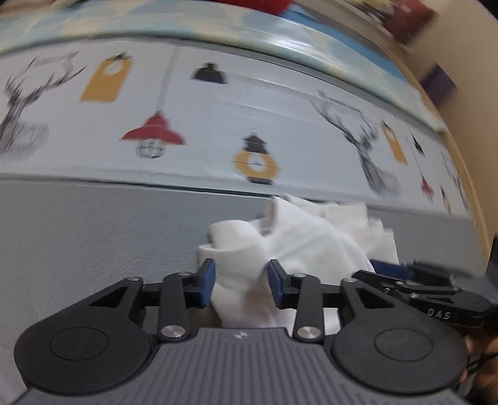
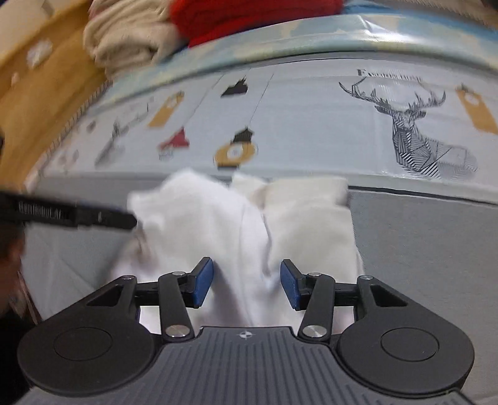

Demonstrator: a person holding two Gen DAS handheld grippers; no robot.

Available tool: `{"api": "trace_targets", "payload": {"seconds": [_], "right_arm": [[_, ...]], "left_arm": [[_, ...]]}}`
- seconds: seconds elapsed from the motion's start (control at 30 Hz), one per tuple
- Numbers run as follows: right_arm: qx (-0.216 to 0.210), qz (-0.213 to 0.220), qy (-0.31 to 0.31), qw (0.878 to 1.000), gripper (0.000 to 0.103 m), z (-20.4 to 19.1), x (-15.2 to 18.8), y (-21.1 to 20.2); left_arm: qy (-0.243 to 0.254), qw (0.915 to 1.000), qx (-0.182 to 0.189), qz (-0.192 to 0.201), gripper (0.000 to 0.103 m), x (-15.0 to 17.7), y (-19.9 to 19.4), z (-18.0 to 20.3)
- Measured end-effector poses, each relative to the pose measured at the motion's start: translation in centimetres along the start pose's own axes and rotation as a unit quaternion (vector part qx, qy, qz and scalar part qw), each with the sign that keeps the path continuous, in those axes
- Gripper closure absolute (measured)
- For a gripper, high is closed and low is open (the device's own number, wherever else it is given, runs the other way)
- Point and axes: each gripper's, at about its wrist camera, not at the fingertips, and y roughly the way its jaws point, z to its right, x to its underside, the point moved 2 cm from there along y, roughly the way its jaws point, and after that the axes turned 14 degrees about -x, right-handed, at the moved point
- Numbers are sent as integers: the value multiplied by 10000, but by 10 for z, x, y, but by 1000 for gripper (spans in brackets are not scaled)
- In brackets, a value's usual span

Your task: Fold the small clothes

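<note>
A crumpled white garment [image 1: 298, 246] lies in a heap on the grey surface [image 1: 93, 236]. In the left wrist view my left gripper [image 1: 242, 285] is open, its blue pads on either side of a fold of the cloth. The right gripper's black body [image 1: 414, 289] shows at the right edge of that view. In the right wrist view the same white garment [image 2: 249, 224] lies bunched, with a cream part on its right. My right gripper [image 2: 246, 286] is open over its near edge. The left gripper's black finger [image 2: 77, 215] reaches the cloth from the left.
A light blue cloth printed with lamps and deer [image 2: 311, 124] covers the bed edge behind the grey surface. Folded cream [image 2: 130, 40] and red [image 2: 249, 15] textiles sit on top at the back. A wooden wall [image 2: 37, 93] stands at the left.
</note>
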Motion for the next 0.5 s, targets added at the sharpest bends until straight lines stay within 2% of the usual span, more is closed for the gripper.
{"api": "trace_targets", "payload": {"seconds": [0.03,0.1,0.23,0.27,0.3,0.33,0.43,0.47,0.5], "right_arm": [[-101,84,205,9997,55,6,-4,1],[-257,169,470,9984,65,14,-9,4],[-553,85,553,9969,67,12,-13,15],[-609,71,666,9959,72,14,-14,17],[-636,124,785,9948,93,17,-16,17],[-532,295,813,9948,97,18,-19,13],[-338,1254,543,9900,97,10,-28,-18],[-148,1317,380,9905,97,6,-28,-21],[245,1185,169,9925,97,4,-26,-19]], "left_arm": [[-147,9999,15,-40,54,-2,2,-5],[-327,9994,30,-68,54,-5,3,-10],[-416,9991,75,-17,54,-10,2,-12],[-398,9992,91,34,54,-12,2,-12],[-380,9992,108,88,54,-12,1,-10],[-360,9991,154,136,54,-12,-1,-9],[-269,9987,329,289,54,-12,-7,-4],[-198,9985,389,336,54,-11,-9,-1],[-136,9982,456,361,54,-10,-11,2]]}}
